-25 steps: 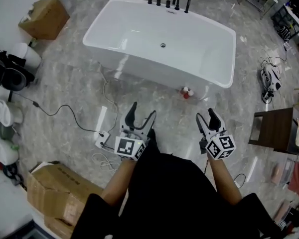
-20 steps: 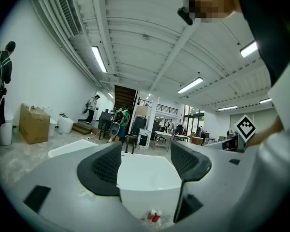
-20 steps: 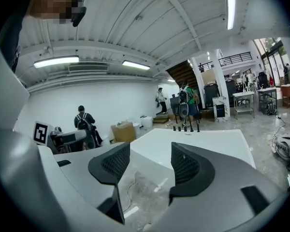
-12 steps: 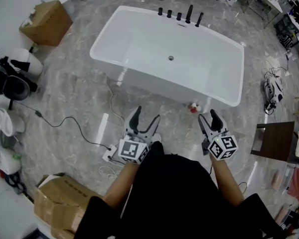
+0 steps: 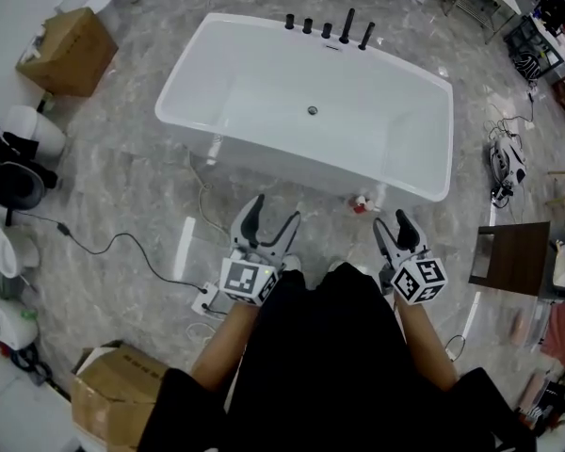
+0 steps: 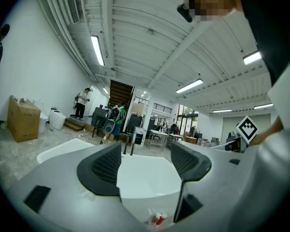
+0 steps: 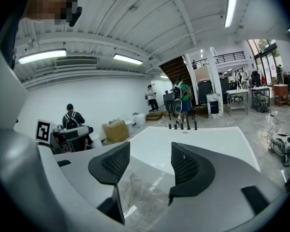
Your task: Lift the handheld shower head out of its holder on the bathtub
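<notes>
Head view looks down on a person in black with both forearms out over the grey marble floor (image 5: 132, 186). The left gripper (image 5: 273, 211) has its jaws spread wide and nothing between them. The right gripper (image 5: 392, 222) is just as slack and empty, and each gripper view shows only floor and tub through the gap. A white power strip (image 5: 205, 299) and its cable lie by the left gripper. Just past the jaws, two small red-capped bottles (image 5: 360, 203) stand on the floor against the near wall of the white bathtub (image 5: 292, 163). A row of black fittings sits on the tub's far rim. The handheld shower head (image 5: 366, 35) stands upright in its holder at the right end of that row, well apart from both grippers.
</notes>
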The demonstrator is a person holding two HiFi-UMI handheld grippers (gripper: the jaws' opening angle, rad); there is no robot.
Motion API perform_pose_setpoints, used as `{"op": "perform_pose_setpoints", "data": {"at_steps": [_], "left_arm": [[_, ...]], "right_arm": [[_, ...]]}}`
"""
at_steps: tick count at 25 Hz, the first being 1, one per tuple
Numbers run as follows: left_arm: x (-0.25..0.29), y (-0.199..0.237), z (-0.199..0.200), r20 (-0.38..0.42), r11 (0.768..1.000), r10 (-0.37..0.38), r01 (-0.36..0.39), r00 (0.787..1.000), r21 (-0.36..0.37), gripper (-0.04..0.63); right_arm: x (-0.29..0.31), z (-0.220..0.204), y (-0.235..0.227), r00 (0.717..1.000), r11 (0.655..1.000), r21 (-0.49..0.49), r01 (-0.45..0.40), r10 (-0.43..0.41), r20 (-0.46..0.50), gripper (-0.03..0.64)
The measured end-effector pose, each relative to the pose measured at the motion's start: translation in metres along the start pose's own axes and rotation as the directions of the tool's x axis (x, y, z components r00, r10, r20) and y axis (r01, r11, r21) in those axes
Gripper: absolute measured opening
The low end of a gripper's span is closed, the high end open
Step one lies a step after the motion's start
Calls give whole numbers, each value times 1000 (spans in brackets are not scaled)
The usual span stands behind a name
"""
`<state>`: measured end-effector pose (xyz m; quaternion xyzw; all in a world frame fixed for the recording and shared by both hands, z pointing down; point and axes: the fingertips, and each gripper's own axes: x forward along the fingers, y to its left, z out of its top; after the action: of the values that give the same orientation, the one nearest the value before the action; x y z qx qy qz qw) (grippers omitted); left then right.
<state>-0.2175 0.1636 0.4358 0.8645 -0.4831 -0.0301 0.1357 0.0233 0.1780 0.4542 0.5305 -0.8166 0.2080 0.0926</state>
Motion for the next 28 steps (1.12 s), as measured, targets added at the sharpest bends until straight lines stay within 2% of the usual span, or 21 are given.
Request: {"op": "perform_pose_setpoints", "data": {"at_steps": [6,10,16,20,28], "left_arm": [[2,5,-4,-6,1000,-1,1,1000,-5,296],[6,5,-2,-7,1000,11,-11,1000,-7,296],[21,29,-7,-19,998,58,-58,998,-2,296],[48,36,2,-21,997,72,-72,997,-8,296],[127,40,7,-67,1000,28,-28,997,1,304]], "right_arm": [[12,7,-6,1000,1000,10,9,-10,7,233],[25,11,-3,1000,1000,5,-24,24,16,233],[61,9,-3,997,997,14,-78,78,7,233],[82,22,-21,997,996,34,-81,81,19,233],[128,38,-80,999,995,90,-50,49,16,233]]}}
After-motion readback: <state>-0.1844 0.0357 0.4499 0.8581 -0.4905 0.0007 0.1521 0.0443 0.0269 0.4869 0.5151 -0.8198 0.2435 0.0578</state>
